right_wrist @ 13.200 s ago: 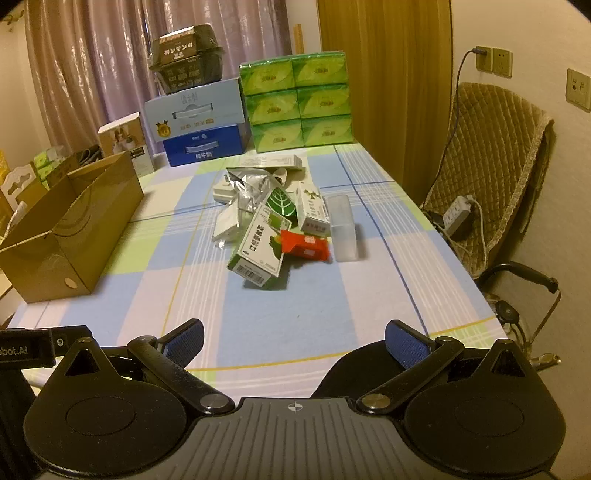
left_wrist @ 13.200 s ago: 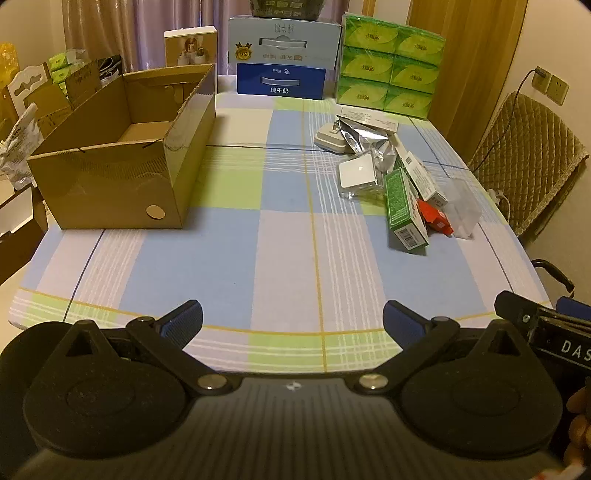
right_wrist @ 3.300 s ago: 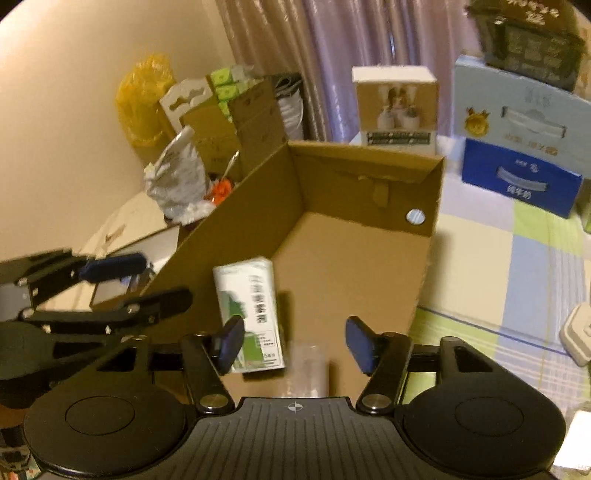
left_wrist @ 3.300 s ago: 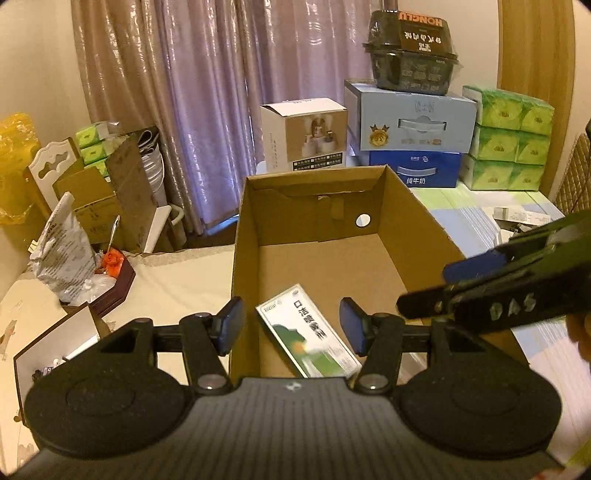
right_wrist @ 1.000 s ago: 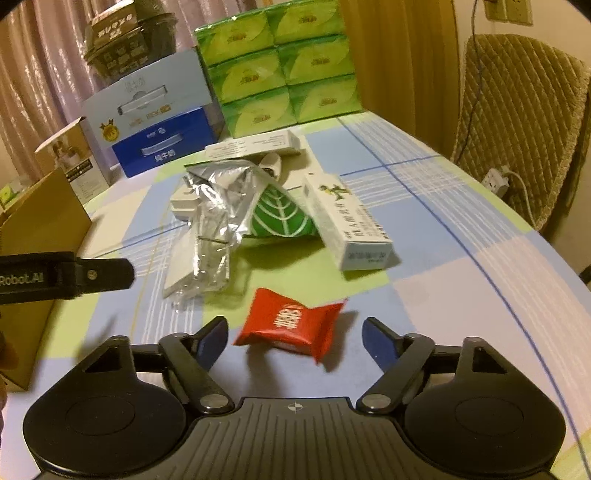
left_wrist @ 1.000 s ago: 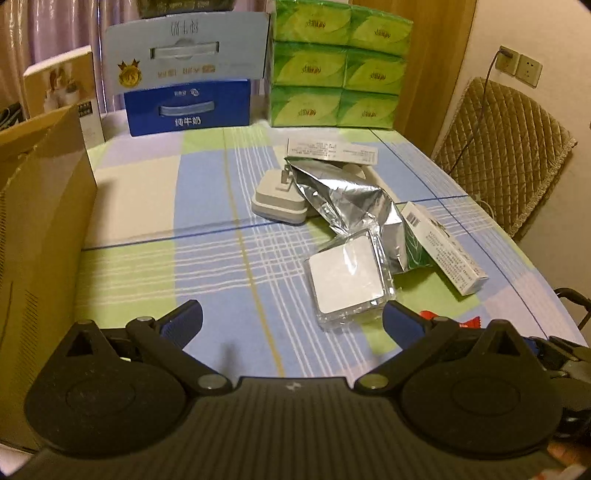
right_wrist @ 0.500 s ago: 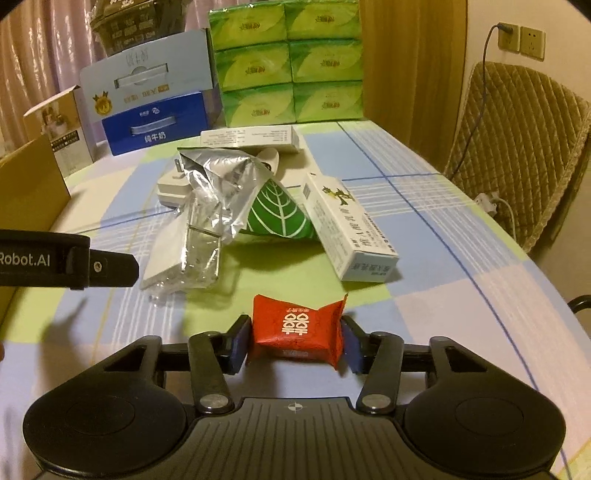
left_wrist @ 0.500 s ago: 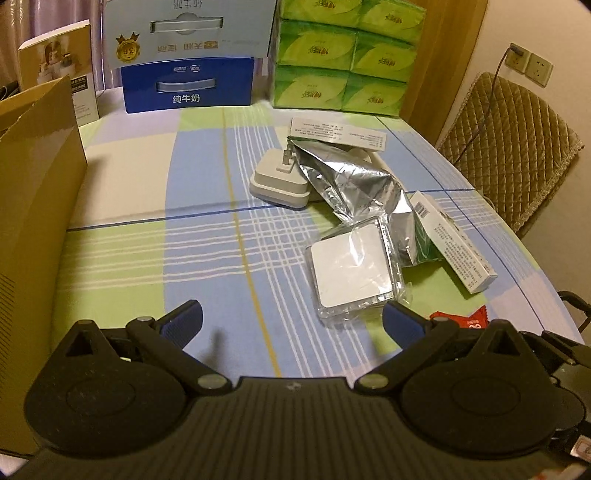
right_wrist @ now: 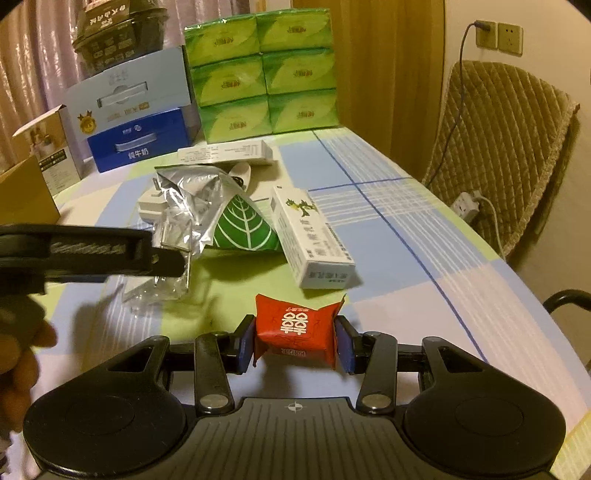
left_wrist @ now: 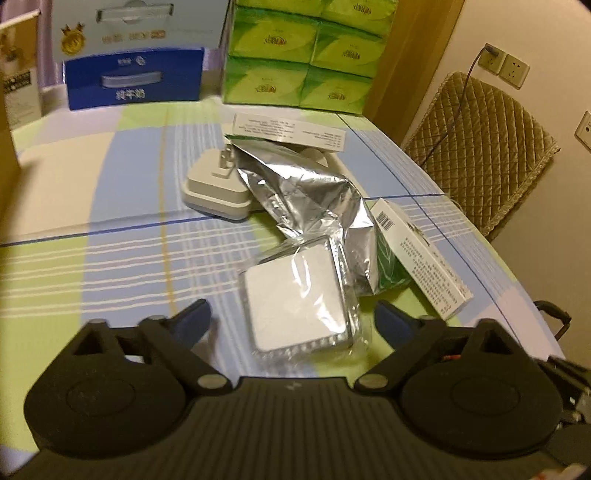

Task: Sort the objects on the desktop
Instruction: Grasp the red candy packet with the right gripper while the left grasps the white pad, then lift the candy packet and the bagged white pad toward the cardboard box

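Pinching the red packet point(right_wrist: 297, 330), the right gripper point(right_wrist: 295, 345) sits level; left gripper point(left_wrist: 291, 321) fingers spread.

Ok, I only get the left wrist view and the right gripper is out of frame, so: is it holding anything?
Observer: Yes. The right gripper is shut on a red packet, one pad on each side.
Operator: What's the green under the foil bag?
Observer: It's the foil bag's own face: green with a white leaf print.
Operator: Is anything stacked on the light-blue carton? Its top is cut off here.
Observer: Yes, a dark bowl pack sits on the carton.
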### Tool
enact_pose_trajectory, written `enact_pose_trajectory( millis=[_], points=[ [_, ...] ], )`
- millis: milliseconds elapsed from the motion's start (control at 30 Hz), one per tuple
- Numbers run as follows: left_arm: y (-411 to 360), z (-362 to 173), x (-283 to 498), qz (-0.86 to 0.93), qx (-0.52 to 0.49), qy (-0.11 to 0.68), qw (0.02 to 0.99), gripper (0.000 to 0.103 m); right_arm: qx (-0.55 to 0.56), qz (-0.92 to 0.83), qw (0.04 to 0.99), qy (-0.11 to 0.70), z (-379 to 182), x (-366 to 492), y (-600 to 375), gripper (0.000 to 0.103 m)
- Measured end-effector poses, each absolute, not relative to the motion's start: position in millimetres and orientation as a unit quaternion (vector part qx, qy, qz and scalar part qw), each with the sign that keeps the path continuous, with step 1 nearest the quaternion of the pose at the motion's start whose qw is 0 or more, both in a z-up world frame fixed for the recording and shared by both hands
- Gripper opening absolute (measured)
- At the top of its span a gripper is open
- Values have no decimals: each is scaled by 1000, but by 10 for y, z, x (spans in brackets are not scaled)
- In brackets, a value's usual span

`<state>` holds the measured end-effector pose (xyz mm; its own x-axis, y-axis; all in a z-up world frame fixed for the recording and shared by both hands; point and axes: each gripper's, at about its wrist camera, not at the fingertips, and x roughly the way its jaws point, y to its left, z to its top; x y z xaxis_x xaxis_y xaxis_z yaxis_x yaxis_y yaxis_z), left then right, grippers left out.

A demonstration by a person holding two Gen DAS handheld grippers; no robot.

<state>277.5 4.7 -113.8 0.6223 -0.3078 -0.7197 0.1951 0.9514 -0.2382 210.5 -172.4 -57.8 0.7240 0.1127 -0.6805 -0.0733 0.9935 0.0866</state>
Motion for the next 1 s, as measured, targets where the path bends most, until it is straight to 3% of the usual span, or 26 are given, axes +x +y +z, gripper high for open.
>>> enact_pose_trajectory(
  millis=[167,300,333,567,667,833,1000],
  points=[
    [25,-1197,2825,-150,-75,422,891,67,29,53,927,370,-572,2101,-1725,42],
    [49,-1116,2638,-141,-48,434,889,65,35,59,926,370,-517,2066,-1763,42],
    [72,-1081,2546,-138,-41,435,889,58,37,63,926,371,-499,2044,-1771,42],
    [146,-934,1827,-127,23,435,891,54,17,97,918,384,-463,1704,-1772,42],
    [193,-980,1650,-122,24,431,894,54,10,104,915,389,-485,1637,-1740,42],
    [248,-1035,1571,-105,34,409,906,71,6,105,916,387,-505,1620,-1672,42],
    [198,-1019,1553,-110,81,379,915,74,4,105,914,392,-550,1637,-1628,42]
  ],
)
